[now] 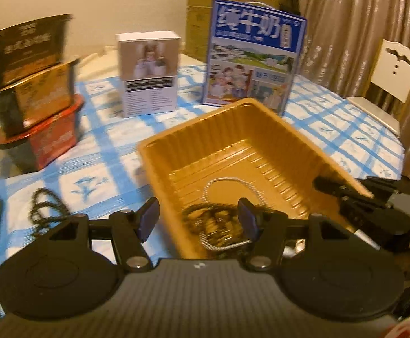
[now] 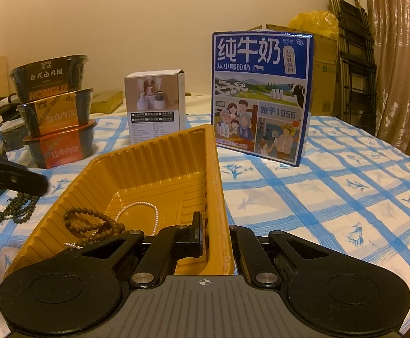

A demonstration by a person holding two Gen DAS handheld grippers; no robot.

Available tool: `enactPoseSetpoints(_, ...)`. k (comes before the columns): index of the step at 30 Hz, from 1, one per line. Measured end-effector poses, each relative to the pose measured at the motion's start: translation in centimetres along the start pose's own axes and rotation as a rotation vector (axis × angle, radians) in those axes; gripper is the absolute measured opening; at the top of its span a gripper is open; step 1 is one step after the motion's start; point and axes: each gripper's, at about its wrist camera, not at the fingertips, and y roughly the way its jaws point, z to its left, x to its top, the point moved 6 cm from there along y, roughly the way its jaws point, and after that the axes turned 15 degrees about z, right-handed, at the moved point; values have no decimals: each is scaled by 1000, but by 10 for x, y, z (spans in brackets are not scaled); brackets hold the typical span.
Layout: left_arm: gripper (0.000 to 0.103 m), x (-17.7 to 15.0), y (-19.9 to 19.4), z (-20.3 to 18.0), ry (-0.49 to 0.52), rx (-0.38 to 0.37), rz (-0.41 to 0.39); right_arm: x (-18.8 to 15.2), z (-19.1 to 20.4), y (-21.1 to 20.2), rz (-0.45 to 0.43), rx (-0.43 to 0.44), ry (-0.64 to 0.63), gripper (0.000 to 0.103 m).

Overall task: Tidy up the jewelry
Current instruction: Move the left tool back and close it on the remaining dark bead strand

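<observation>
Left wrist view. The left gripper (image 1: pixel 199 219) is released, its jaws wide and nothing between them, poised over the near end of the yellow tray (image 1: pixel 160 174). Just ahead of its fingers, on the tray floor, lie a brown bead strand (image 1: pixel 213 222) and a pearl strand (image 1: pixel 227 181). A second dark bead strand (image 1: pixel 45 211) lies on the counter (image 1: pixel 97 169), to the left of the gripper and outside the tray. The frame is blurred, so no clasp can be made out.

Right wrist view. The right gripper (image 2: pixel 217 236) is clenched on the tray's right wall, one finger inside and one outside. This view shows that grip up close, which the left view shows only from a distance, at its right edge. It also shows both strands in the tray sharply.

Risks. A tug by the clenched gripper would likely tilt the thin tray and slide the strands. The loose strand on the counter is looped; a poor pinch may catch only part and drag or tangle it.
</observation>
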Motion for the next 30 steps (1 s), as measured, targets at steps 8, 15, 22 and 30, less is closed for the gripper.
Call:
enactPoseSetpoints(8,58,-42,-4,65,-109,131,63,3,2,1,-8,-4,-7,5)
enactPoseSetpoints(15,58,-68,0,103,-166,211,113,10,5,4,-19,-10,-9,5)
enactPoseSetpoints(22,57,-64,14,115,-159,242,114,12,6,7,-22,-10,-11,5)
enactPoseSetpoints(30,51,-57,38,128,-142,249,132,12,7,10,-17,-10,-12,5)
